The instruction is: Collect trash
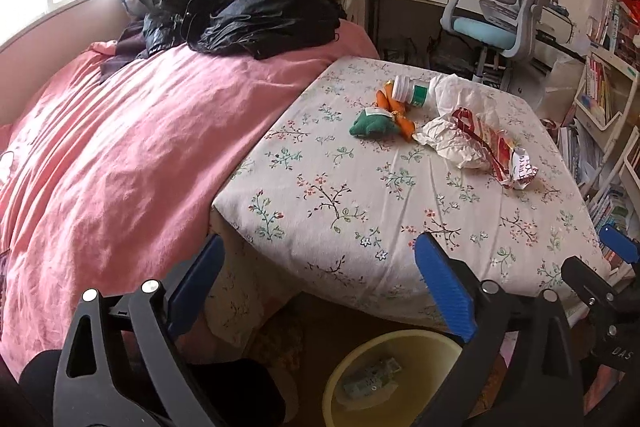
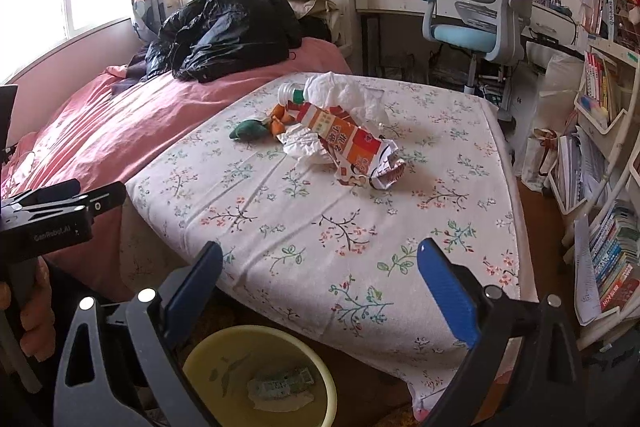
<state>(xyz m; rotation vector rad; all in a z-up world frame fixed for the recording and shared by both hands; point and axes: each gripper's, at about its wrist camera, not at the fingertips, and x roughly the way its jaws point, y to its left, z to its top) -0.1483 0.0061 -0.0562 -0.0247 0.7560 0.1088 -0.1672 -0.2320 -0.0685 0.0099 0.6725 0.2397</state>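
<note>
Blue pads line the fingers of both grippers, which frame the bottom of each wrist view. The left gripper [image 1: 318, 291] has its jaws spread wide with nothing between them; the right gripper [image 2: 320, 291] is likewise wide apart and holds nothing. In the right wrist view a hand [image 2: 28, 311] shows at the left edge, wrapped around the handle of the other gripper.

Just below and between the fingers, on the floor at the foot of the bed, stands a pale yellow bin [image 1: 340, 379]. One crumpled green-and-white wrapper [image 1: 372, 381] lies at its bottom.

Beyond the bin is a mattress corner covered by a white sheet printed with small flowers [image 1: 360, 207]. The rest of the trash lies in a loose cluster toward the far side of this sheet. Nearest is a flattened red, orange and white carton [image 2: 352, 143], resting on a crushed white paper [image 1: 452, 143]. Behind it sits a larger wad of white tissue [image 2: 344, 91]. To the left of these are a small green fabric toy [image 1: 366, 123] touching two orange carrot-shaped pieces [image 1: 394, 107], and a white bottle with a green label [image 1: 412, 91] lying on its side.

Left of the sheet spreads a pink blanket [image 1: 120, 155], with a shiny black bag [image 1: 248, 3] heaped at its far end. Farther back stand a grey and light blue desk chair [image 2: 476, 7] at a white desk, and shelves of books [image 2: 612, 255] along the right wall.
</note>
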